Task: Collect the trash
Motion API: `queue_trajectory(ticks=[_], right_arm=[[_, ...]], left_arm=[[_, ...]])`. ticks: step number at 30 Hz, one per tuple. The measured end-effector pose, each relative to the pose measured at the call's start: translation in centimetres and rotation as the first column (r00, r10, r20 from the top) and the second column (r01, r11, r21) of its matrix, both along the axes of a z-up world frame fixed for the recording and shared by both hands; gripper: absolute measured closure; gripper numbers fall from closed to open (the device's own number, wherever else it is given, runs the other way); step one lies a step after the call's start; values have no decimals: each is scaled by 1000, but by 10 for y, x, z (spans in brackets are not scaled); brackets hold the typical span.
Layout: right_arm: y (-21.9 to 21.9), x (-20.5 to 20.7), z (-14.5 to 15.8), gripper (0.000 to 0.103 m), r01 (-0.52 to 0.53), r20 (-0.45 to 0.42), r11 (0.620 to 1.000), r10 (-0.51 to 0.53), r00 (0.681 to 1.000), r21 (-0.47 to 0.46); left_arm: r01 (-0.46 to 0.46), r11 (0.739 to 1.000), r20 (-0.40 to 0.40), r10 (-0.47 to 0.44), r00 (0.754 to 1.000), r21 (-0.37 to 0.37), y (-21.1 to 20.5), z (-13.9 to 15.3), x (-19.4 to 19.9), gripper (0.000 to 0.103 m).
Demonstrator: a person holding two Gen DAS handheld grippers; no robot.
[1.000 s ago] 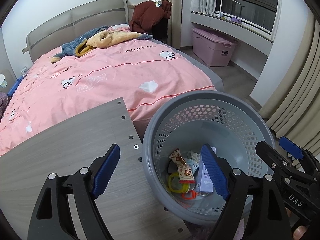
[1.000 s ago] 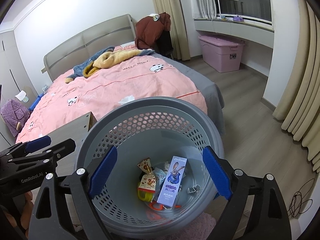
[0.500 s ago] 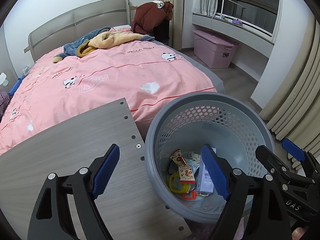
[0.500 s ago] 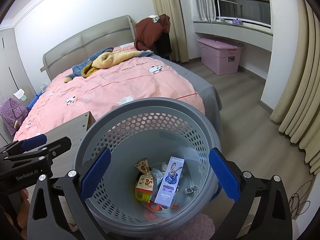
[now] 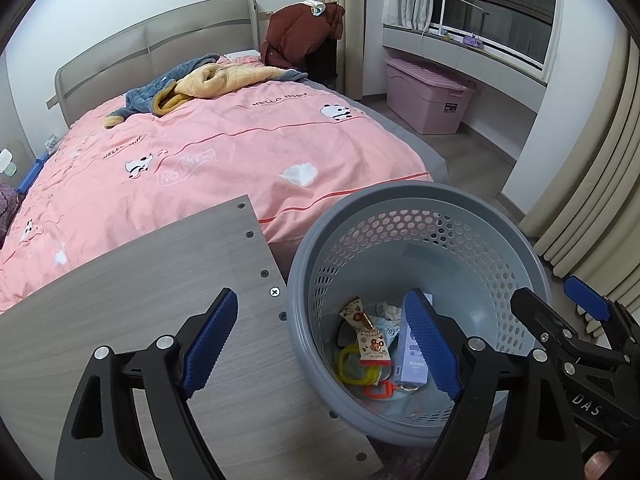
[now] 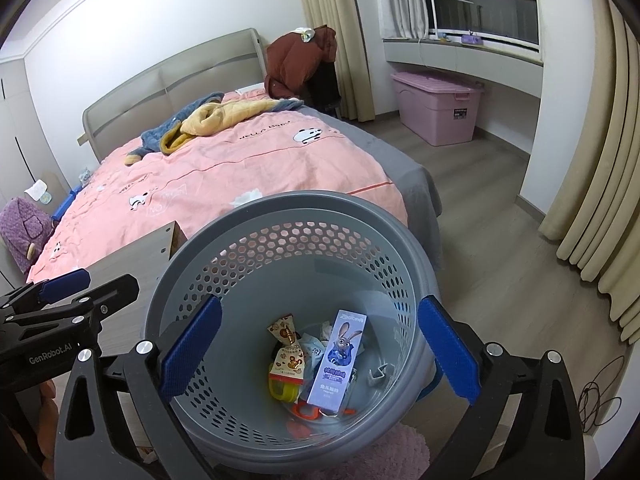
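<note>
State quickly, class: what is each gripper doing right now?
Left gripper: open, holding nothing.
Right gripper: open, empty, above the grey perforated plastic basket.

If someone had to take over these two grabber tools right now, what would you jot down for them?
Left gripper: open, empty, over the wooden tabletop beside the bin.
Right gripper: wide open, empty, above the grey basket.
In the basket: purple rabbit box, snack wrapper, yellow ring, orange piece, crumpled paper and a small clip.
Done: that trash is binned.
Left: a white crumpled piece on the pink bedspread looks like trash; check it next.
</note>
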State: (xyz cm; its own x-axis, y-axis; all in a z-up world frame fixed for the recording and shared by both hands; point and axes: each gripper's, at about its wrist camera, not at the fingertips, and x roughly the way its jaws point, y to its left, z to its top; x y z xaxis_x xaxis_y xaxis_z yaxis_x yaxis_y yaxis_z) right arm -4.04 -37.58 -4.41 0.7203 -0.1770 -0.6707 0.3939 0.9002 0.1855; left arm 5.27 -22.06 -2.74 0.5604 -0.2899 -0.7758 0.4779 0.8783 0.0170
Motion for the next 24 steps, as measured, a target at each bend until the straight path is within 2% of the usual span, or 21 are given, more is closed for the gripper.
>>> queue_trajectory(ticks=[24], right_arm=[[-2, 0, -3, 6, 1, -6, 1000, -1, 1000, 4]], left_arm=[[-10, 1000, 10, 10, 1000, 15, -1, -2, 1, 21]])
